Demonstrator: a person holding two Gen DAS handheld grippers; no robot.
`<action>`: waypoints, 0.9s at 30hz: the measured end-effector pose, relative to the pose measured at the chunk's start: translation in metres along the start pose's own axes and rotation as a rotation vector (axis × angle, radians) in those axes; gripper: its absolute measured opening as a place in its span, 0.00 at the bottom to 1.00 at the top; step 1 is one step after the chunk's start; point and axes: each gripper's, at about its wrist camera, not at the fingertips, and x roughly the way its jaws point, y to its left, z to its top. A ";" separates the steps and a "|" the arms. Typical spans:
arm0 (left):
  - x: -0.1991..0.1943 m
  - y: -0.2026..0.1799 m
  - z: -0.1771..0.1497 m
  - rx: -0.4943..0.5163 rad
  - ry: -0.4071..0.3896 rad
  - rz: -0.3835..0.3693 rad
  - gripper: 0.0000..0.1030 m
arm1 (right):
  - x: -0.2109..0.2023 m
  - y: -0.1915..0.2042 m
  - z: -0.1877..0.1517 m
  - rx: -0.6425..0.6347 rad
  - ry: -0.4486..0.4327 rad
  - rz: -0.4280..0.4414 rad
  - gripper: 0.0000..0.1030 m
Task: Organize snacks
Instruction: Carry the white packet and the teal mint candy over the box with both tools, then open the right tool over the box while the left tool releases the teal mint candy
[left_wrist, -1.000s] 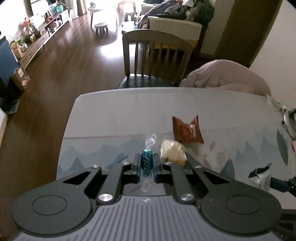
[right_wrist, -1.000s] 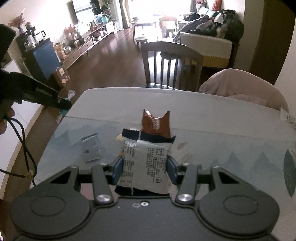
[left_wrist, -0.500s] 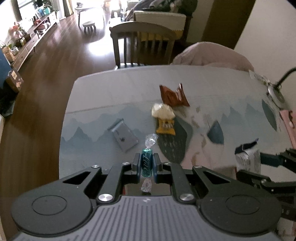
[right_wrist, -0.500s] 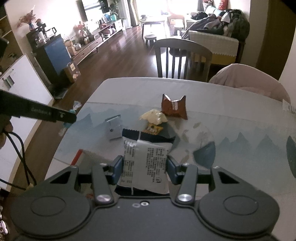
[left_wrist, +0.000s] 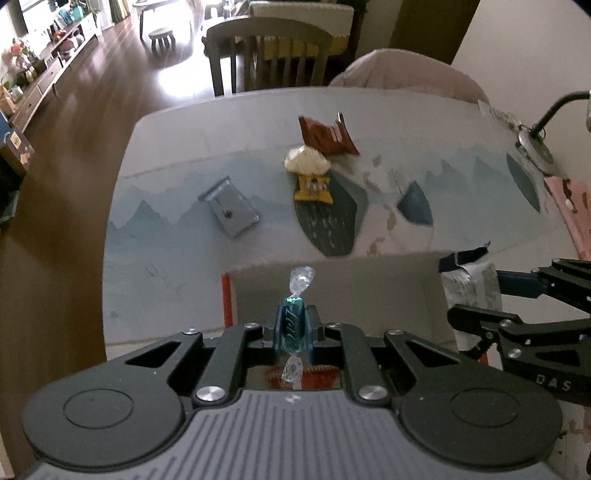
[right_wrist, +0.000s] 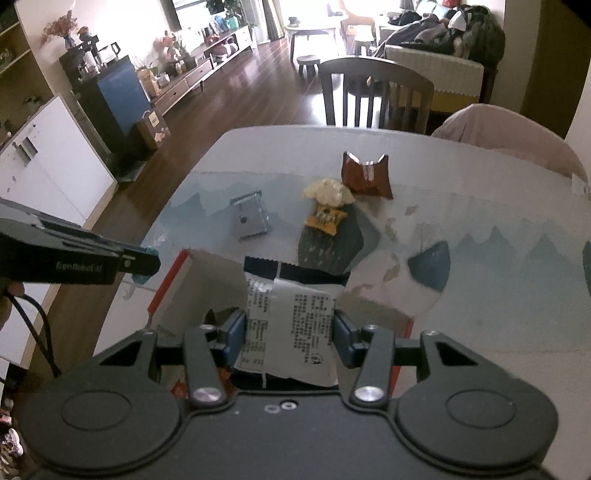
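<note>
The left gripper has its fingers pressed in on a teal twist-wrapped candy, which stands upright between the pads with one clear twisted end above and the other below. The right gripper pinches a white snack packet with a dark blue top edge and small black print, its flat face turned toward the camera; in the left wrist view the same packet shows at the right edge, held in the blue pads.

Both grippers hang over an open cardboard box with a red edge strip, standing at the near end of the table. Under the left gripper a reddish-brown wrapper shows inside the box.

Farther out on the tablecloth, printed with blue mountains, lie three more snacks. A grey foil packet rests to the left, well apart from the others. A yellow-and-white snack bag lies near the middle, just beside a brown wrapper behind it; whether the two touch is unclear.

A desk lamp base sits on the right side of the table. A wooden chair stands at the far end, beside a chair draped in pink cloth.
</note>
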 end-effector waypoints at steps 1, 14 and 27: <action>0.004 -0.001 -0.004 0.003 0.010 -0.004 0.12 | 0.001 0.002 -0.005 0.002 0.007 0.001 0.47; 0.054 -0.019 -0.037 0.025 0.107 -0.001 0.12 | 0.047 0.004 -0.046 0.019 0.102 -0.012 0.47; 0.124 -0.020 -0.025 -0.010 0.233 0.033 0.12 | 0.104 0.008 -0.046 -0.004 0.182 -0.022 0.46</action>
